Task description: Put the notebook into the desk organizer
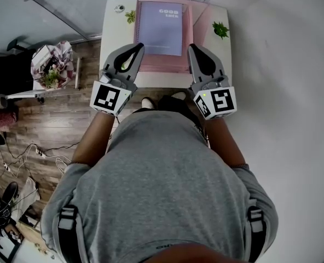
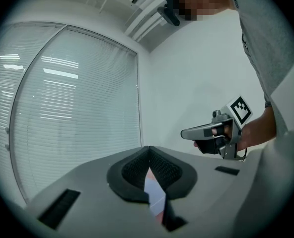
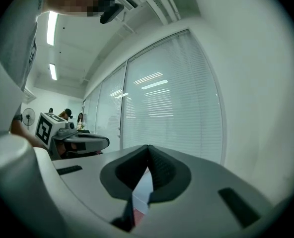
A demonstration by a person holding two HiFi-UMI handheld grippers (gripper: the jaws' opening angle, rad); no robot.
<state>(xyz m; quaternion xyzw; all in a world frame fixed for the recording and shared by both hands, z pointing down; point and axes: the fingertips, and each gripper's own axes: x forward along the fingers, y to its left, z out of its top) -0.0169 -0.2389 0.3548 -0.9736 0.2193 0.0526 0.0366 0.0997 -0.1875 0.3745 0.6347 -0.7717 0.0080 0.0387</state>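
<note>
A lavender notebook [image 1: 160, 27] printed "GOOD LUCK" lies flat on the pink desk organizer [image 1: 199, 22] on a small white table [image 1: 111, 34]. My left gripper [image 1: 138, 48] hovers by the notebook's near left corner, jaws shut with nothing between them. By the near right corner my right gripper [image 1: 191, 48] is also shut and empty. In the left gripper view the fingertips meet [image 2: 148, 150], and a sliver of the notebook [image 2: 155, 195] shows below them. The right gripper view shows the same: closed tips [image 3: 148, 148] over a strip of the notebook [image 3: 143, 190].
Two small green plants [image 1: 220, 29] [image 1: 130, 16] and a round white object [image 1: 119, 8] stand on the table beside the organizer. A white wall runs along the right. Left of the table is wooden floor with a cluttered cart [image 1: 51, 64] and cables [image 1: 25, 155].
</note>
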